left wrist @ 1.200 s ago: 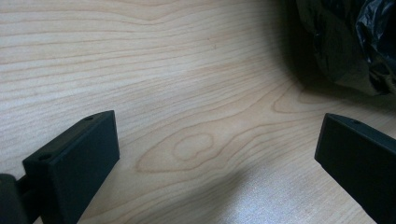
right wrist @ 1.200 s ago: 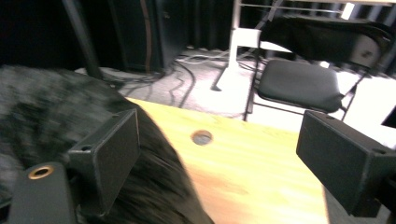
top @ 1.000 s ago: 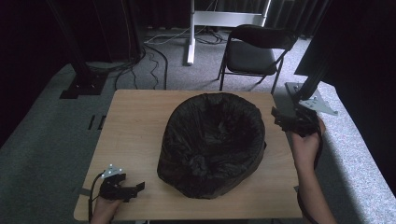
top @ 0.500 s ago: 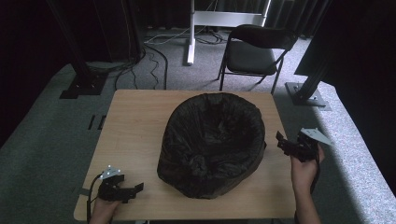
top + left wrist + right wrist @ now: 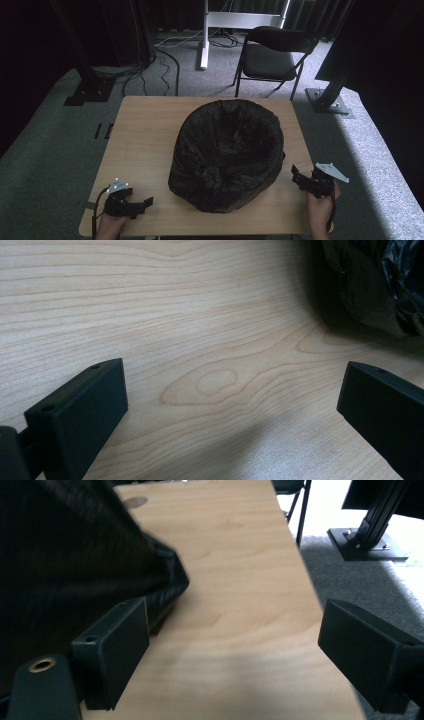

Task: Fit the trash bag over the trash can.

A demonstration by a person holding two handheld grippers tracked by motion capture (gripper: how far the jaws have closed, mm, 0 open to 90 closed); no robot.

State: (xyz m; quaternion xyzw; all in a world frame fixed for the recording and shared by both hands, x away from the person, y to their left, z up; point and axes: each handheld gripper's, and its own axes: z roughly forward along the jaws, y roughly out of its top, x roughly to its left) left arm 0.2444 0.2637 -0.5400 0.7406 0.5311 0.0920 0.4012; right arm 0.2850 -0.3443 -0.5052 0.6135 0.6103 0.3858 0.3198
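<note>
Here both grippers, left (image 5: 145,203) and right (image 5: 296,176), flank the black bag (image 5: 227,150), fingers spread wide.

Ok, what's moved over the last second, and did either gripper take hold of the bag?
The right gripper came back along the table's right edge, from the far right corner to the near right, beside the black bag. Its jaws are open and hold nothing. The left gripper stayed at the near left corner, open, and the bag did not shift.
</note>
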